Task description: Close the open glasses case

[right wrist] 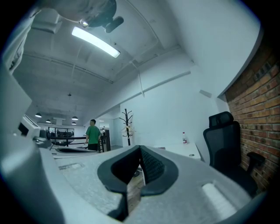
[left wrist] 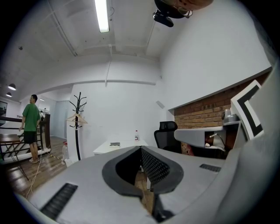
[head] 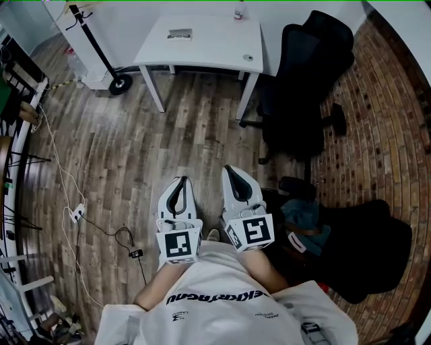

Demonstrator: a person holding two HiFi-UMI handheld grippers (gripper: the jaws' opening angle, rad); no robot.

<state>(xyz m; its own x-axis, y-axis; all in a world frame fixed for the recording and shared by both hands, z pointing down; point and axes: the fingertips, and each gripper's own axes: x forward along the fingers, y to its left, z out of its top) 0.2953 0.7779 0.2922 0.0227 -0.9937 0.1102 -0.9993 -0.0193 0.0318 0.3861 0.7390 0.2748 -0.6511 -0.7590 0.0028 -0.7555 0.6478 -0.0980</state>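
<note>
A small flat grey object, which looks like the glasses case [head: 180,34], lies on the white table [head: 215,50] far ahead of me; whether it is open I cannot tell. The left gripper view shows it as a small speck [left wrist: 114,144] on that table. I hold both grippers close to my chest, well short of the table. My left gripper [head: 180,182] has its jaws shut with nothing between them, as its own view confirms [left wrist: 141,149]. My right gripper [head: 229,170] beside it is also shut and empty [right wrist: 140,149].
A small bottle [head: 238,12] stands at the table's far edge. A black office chair [head: 306,87] stands right of the table, and another dark seat with clutter [head: 357,249] is near my right side. Cables [head: 74,212] trail over the wood floor at left. A person in green [left wrist: 30,127] stands far off.
</note>
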